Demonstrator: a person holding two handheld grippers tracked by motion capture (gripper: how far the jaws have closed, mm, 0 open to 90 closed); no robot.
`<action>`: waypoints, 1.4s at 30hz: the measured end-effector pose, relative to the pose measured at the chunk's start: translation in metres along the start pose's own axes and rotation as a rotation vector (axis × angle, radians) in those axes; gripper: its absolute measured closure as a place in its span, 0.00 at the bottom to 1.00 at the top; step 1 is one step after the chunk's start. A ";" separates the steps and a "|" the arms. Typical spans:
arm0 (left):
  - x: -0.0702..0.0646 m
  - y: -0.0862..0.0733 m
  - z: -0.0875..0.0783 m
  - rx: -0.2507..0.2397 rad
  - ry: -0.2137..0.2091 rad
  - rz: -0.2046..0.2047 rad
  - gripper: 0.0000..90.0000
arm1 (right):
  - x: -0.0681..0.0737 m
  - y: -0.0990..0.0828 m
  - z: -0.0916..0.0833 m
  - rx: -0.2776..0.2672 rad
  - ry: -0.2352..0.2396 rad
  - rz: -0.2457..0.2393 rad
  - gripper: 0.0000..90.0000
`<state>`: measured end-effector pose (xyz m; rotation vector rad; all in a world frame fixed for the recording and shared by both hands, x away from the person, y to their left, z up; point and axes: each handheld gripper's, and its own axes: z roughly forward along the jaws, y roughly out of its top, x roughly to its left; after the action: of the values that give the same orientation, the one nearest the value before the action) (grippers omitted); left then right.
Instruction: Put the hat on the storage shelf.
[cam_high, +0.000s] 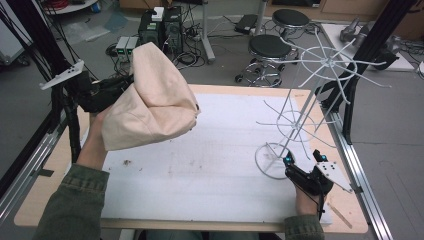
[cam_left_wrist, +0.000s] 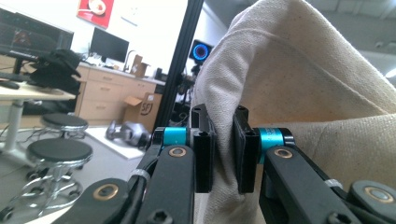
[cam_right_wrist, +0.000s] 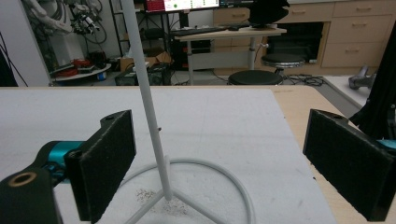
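A wooden table (cam_high: 45, 197) carries a large white foam mat (cam_high: 210, 165) that covers most of its top. Above the far left part of the mat, lifted clear of the surface, hangs a bulky cream canvas cloth bag (cam_high: 150, 100), bunched and folded on itself. At the right side of the mat stands a tall white wire rack (cam_high: 300, 115) with a slim upright pole, spoke-like arms at two levels and a round ring base that rests on the foam.

The left gripper (cam_high: 107, 92) is raised at the left edge of the table, with the person's left hand (cam_high: 95, 140) and olive sleeve below it. In the left gripper view its jaws are pinched narrow on a fold of the bag (cam_left_wrist: 289, 93), and fabric fills the slim gap between the pads (cam_left_wrist: 204, 154).

The right gripper (cam_high: 302, 160) sits low at the near right, just beside the rack's ring base. In the right gripper view its jaws stand wide apart, the pole (cam_right_wrist: 149, 116) rises between them nearer the left pad (cam_right_wrist: 105, 158), and neither pad touches it.
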<state>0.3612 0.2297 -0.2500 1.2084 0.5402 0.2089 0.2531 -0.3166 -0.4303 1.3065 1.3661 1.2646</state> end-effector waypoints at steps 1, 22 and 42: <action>-0.001 0.001 0.002 -0.009 -0.009 -0.013 0.90 | 0.000 0.000 0.000 -0.001 0.001 0.001 0.09; -0.024 0.025 0.063 -0.068 -0.085 -0.061 0.90 | 0.004 0.000 -0.001 0.000 0.024 -0.002 0.09; -0.034 0.038 0.150 -0.139 -0.146 -0.168 0.90 | 0.004 -0.001 -0.002 -0.002 0.029 -0.007 0.09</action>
<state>0.4122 0.1039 -0.1677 1.0282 0.4884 0.0141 0.2508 -0.3124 -0.4307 1.2862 1.3880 1.2843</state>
